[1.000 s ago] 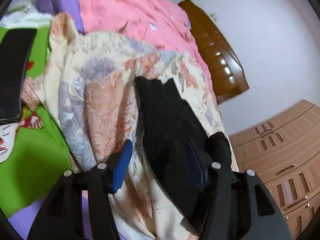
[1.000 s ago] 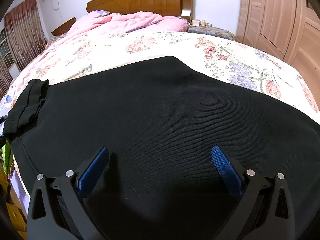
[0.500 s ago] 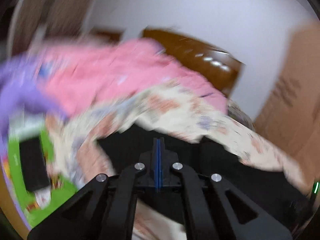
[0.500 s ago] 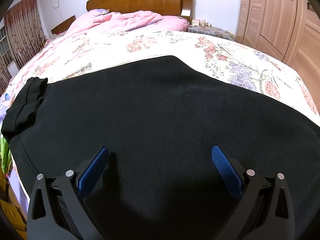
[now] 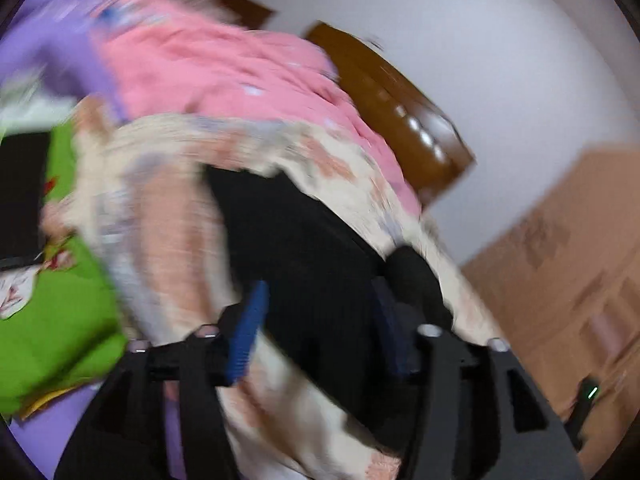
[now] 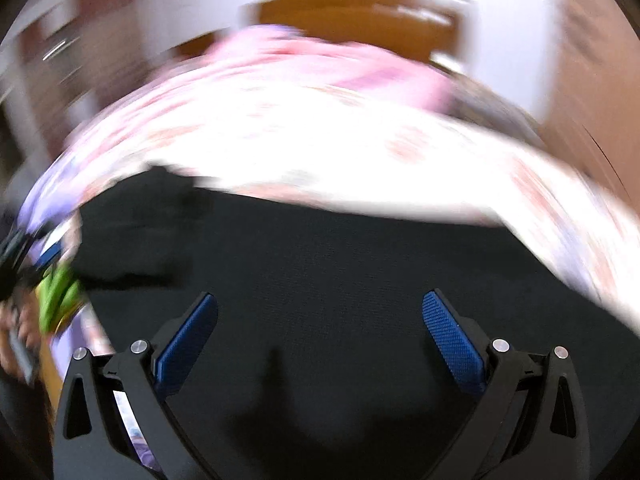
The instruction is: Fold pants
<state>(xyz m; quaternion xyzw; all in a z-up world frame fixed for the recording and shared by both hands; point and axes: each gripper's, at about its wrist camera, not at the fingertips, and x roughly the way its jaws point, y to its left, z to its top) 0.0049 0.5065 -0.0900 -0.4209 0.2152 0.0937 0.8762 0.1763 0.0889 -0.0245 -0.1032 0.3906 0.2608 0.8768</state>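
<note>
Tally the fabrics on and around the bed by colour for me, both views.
Black: 1, the pants
Pink: 1, the quilt
Floral cream: 1, the bedsheet
Green: 1, the printed cloth
Purple: 1, the cloth
Total: 5
</note>
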